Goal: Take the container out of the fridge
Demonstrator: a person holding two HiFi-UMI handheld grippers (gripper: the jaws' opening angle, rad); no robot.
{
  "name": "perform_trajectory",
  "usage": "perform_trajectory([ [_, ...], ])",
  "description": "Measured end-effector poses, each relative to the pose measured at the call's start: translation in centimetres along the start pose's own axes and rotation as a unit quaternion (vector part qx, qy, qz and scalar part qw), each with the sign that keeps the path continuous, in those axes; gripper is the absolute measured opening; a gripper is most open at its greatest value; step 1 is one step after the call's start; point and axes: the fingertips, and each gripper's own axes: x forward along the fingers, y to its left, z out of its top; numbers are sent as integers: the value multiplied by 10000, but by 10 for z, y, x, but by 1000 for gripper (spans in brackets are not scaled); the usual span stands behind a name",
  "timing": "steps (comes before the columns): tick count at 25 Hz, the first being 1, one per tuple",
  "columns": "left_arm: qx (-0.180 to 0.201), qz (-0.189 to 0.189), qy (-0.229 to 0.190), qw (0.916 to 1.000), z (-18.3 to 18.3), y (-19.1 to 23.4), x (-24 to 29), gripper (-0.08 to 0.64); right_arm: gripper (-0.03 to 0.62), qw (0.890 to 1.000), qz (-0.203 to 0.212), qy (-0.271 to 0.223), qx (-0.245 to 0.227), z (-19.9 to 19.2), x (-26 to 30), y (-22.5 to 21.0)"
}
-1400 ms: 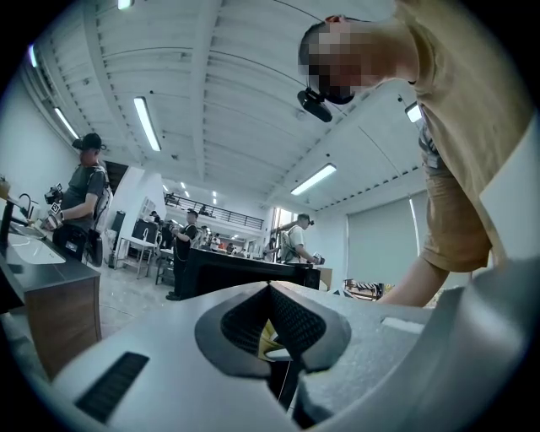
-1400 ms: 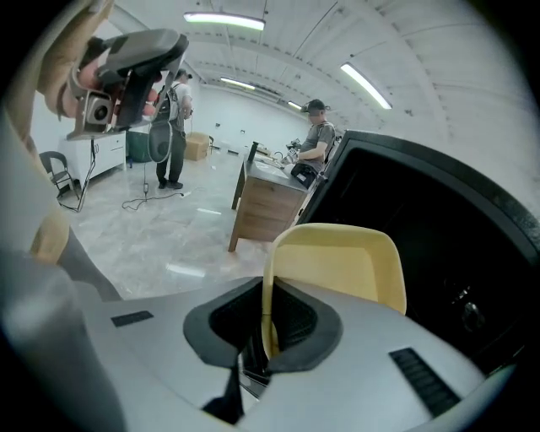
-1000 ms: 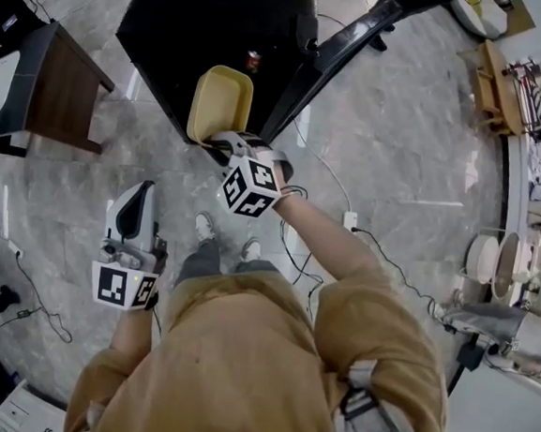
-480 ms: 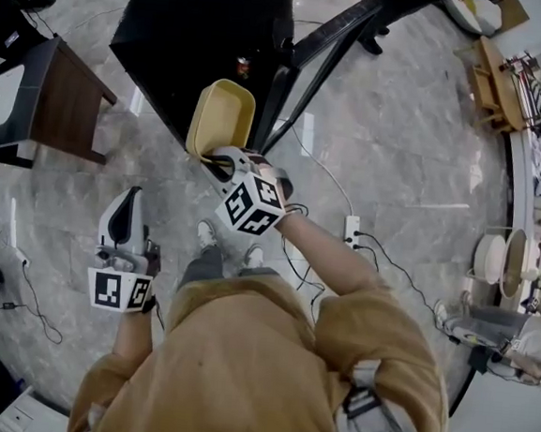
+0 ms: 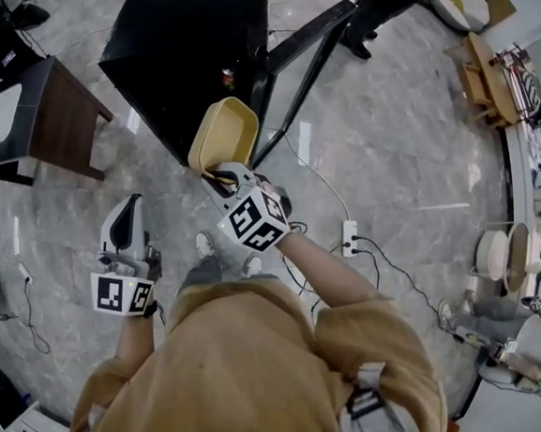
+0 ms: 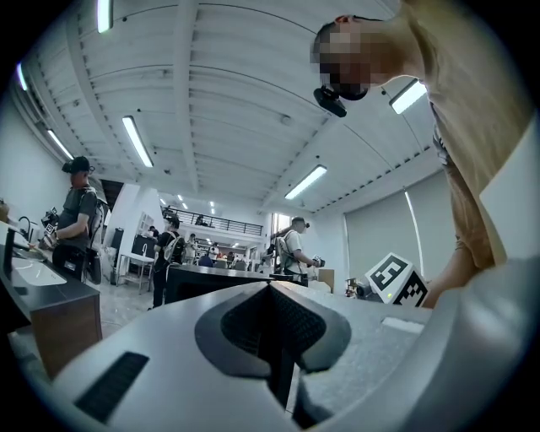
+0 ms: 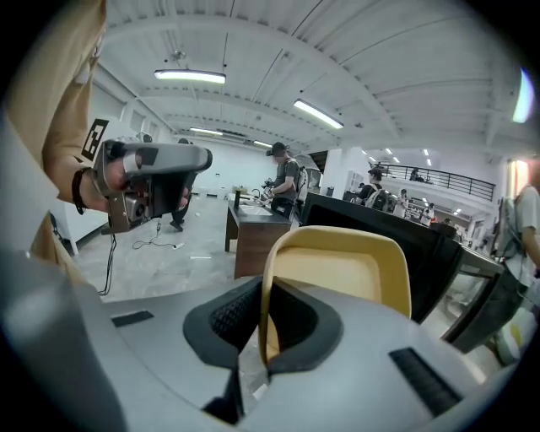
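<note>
— Where's the container [image 5: 226,133]?

— Up in the air in the right gripper [image 5: 220,173]. From above it sits at the near edge of the black fridge [image 5: 186,52], just beside the open fridge door [image 5: 298,62]. It's a shallow yellow one, turned on its side so the hollow faces the camera on the head.

— How is it gripped?

— By the rim. The right gripper view shows the jaws clenched on one thin wall of the container, one pad inside the hollow and one outside. The rest of it stands up beyond the jaws, with the fridge behind it.

— Is it clear of the fridge?

— From above its far end overlaps the fridge's front edge, so I cannot tell for sure. Nothing but the gripper touches it.

— And the other gripper?

— The left gripper [image 5: 129,203] hangs low by the person's left side, over the floor [image 5: 398,156] and well apart from the container. In its own view the jaws are pressed together with nothing between them.

— Anything else nearby?

— A small brown table [image 5: 58,112] stands left of the fridge, and a power strip [image 5: 350,236] with cables lies on the floor to the right.
</note>
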Motion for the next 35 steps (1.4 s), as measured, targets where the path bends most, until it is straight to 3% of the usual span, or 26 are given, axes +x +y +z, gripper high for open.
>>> perform_trajectory([
  [13,105,-291,18,9995,9,-28,14,2,14,9964,-577,-194,594,-12,-59,-18],
  [21,100,-361,85,9993,7,-31,13,2,14,9912,-908,-437,862,0,-85,-31],
  [35,155,-272,47,9995,14,-19,10,2,14,9714,-1493,-1079,1496,22,-144,-63],
])
